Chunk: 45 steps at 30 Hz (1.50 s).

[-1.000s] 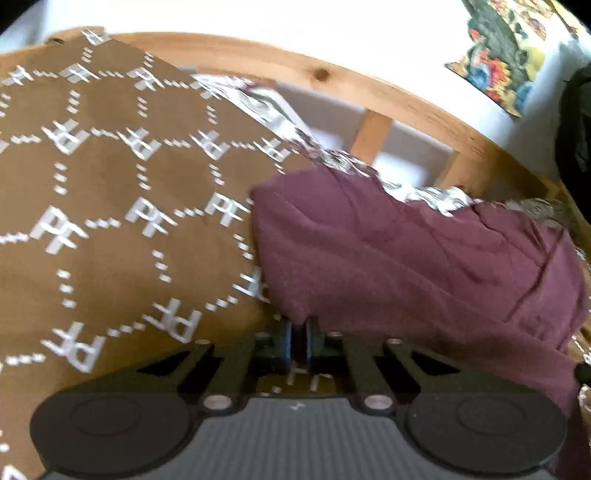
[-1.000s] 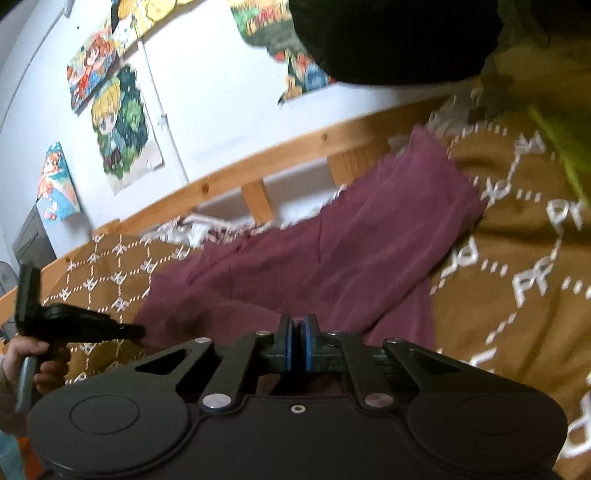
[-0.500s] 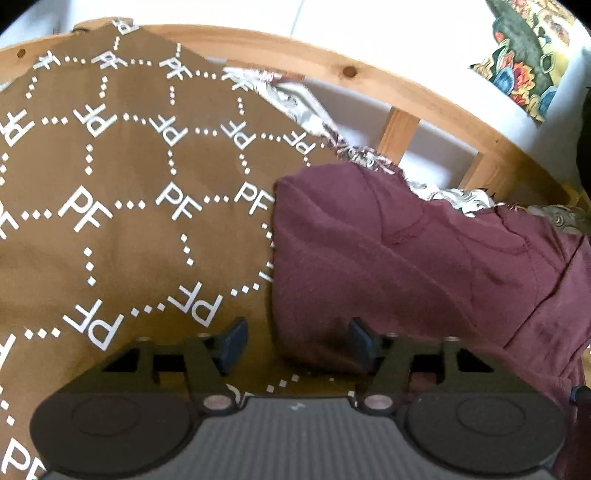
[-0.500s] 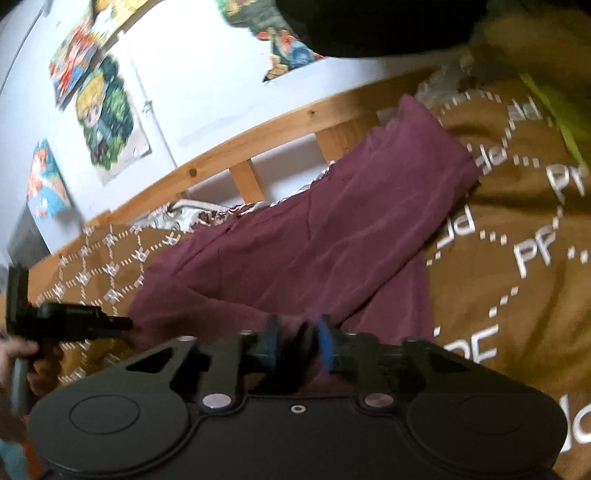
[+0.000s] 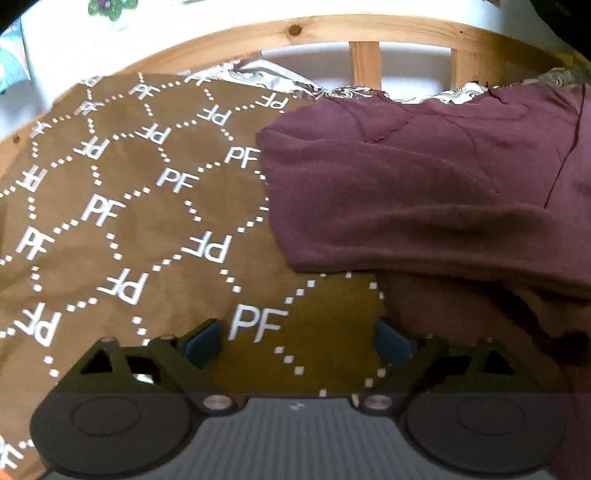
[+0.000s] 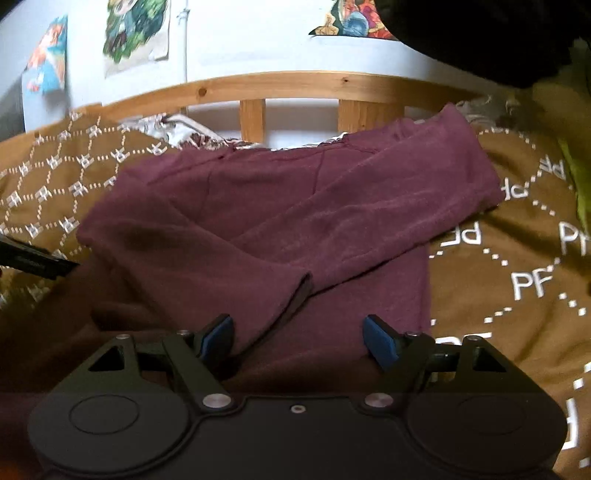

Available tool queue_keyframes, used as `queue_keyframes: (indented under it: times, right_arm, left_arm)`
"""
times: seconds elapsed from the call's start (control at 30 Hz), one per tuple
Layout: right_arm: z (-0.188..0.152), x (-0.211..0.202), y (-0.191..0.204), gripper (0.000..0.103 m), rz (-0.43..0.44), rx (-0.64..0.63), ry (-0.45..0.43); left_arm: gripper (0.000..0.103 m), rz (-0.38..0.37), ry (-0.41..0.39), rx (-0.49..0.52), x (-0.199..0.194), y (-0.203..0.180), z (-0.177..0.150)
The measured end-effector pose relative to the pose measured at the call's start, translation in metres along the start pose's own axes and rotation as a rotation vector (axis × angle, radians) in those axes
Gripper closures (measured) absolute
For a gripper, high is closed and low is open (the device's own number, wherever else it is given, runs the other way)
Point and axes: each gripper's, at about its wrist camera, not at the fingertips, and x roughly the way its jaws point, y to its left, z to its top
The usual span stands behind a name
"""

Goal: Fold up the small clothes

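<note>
Maroon long-sleeve top (image 6: 280,218) lies on a brown bedspread (image 5: 122,221) w/ white "PF" print, both sleeves folded in across the body; left sleeve cuff (image 6: 295,295) sits just ahead of the right gripper (image 6: 297,338). Right gripper's jaws are opening, wide apart, blue pads clear of the fabric though the top's lower part lies between them. Left gripper (image 5: 297,341) also opening, jaws wide, only bare bedspread between them; top's folded edge is just up & to the right, apart from the pads. In the right wrist view the left gripper's tip shows at the far left edge, beside the top. Behind: wooden bed rail (image 6: 295,83), patterned sheet (image 5: 266,75), wall w/ posters (image 6: 136,33).
</note>
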Motion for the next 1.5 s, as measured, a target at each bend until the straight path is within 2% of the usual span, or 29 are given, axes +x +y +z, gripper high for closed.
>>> queue_keyframes:
  times: [0.03, 0.07, 0.1, 0.13, 0.3, 0.4, 0.53, 0.63, 0.9, 1.03, 1.13, 1.33, 1.5]
  right_arm:
    - [0.000, -0.002, -0.001, 0.023, 0.001, -0.002, 0.001]
    - [0.000, -0.005, -0.001, 0.018, -0.003, -0.001, -0.001]
    - [0.000, -0.009, -0.003, 0.007, -0.009, 0.006, -0.006]
    - [0.000, -0.013, -0.006, 0.004, -0.002, 0.013, -0.016]
    - [0.000, -0.040, -0.009, 0.001, -0.031, -0.010, -0.038]
    - [-0.002, -0.056, -0.009, 0.001, -0.023, -0.020, -0.030]
    - [-0.002, -0.072, -0.003, 0.001, 0.036, -0.045, 0.028]
    - [-0.008, -0.087, 0.006, 0.001, 0.040, -0.103, 0.061]
    - [-0.050, -0.141, 0.027, 0.001, -0.011, -0.277, 0.141]
    - [-0.074, -0.152, 0.035, 0.001, -0.076, -0.387, 0.191]
    - [-0.091, -0.149, 0.045, 0.001, -0.153, -0.519, 0.224]
    - [-0.105, -0.133, 0.059, 0.001, -0.233, -0.662, 0.175]
    - [-0.105, -0.119, 0.065, 0.003, -0.213, -0.702, 0.110]
  left_arm:
    - [0.008, -0.004, 0.004, -0.005, -0.004, 0.001, 0.000]
    - [0.007, -0.013, 0.008, -0.014, -0.008, 0.004, -0.001]
    - [0.005, -0.020, 0.012, -0.024, -0.012, 0.006, -0.001]
    - [0.002, -0.027, 0.011, -0.028, -0.016, 0.008, -0.003]
    - [0.001, -0.056, -0.036, -0.006, -0.049, 0.011, -0.012]
    - [0.001, -0.103, -0.064, 0.028, -0.068, 0.006, -0.021]
    - [0.001, -0.167, -0.075, 0.191, -0.094, -0.010, -0.039]
    - [0.001, -0.198, -0.075, 0.320, -0.110, -0.024, -0.057]
    - [0.001, -0.333, -0.047, 0.467, -0.145, -0.041, -0.107]
    - [0.001, -0.321, -0.050, 0.547, -0.147, -0.048, -0.123]
    - [0.001, -0.311, -0.055, 0.548, -0.147, -0.050, -0.125]
    - [0.001, -0.289, -0.039, 0.532, -0.141, -0.055, -0.122]
    - [0.001, -0.291, -0.032, 0.538, -0.137, -0.058, -0.121]
